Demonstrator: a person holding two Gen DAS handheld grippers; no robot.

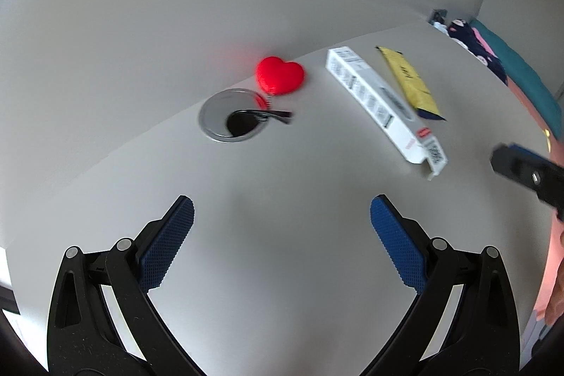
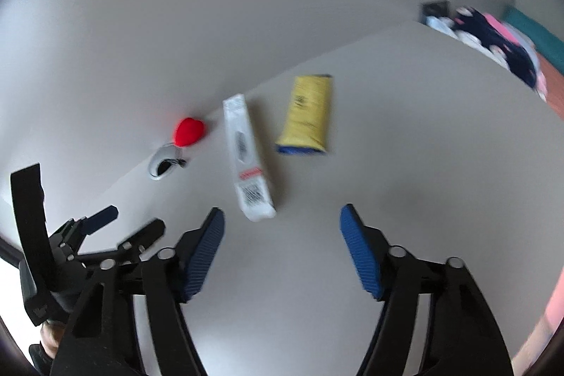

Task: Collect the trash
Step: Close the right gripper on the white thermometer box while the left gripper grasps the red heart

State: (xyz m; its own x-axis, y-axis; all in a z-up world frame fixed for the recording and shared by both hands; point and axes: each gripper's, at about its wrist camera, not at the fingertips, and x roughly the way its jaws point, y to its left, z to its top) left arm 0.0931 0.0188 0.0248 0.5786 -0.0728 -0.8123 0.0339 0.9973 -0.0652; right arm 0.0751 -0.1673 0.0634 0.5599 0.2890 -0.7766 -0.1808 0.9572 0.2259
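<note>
On the white desk [image 1: 282, 164] lie a long white carton [image 1: 384, 106] with a barcode end and a yellow packet [image 1: 410, 81] with a dark blue edge, side by side at the right. My left gripper [image 1: 282, 210] hangs open over bare desk, nothing between its blue pads. In the right wrist view the white carton [image 2: 248, 157] and yellow packet [image 2: 307, 115] lie just ahead. My right gripper [image 2: 282, 217] is open and empty, the carton's near end just beyond its left fingertip. The left gripper [image 2: 135, 221] shows at the lower left there.
A red heart-shaped object [image 1: 280, 74] sits by the wall beside a round metal cable grommet [image 1: 232, 118] with a dark cord. Past the desk's right edge lies bedding in navy, pink and teal [image 1: 493, 51]. A finger [image 1: 521, 170] of the right gripper enters at the right.
</note>
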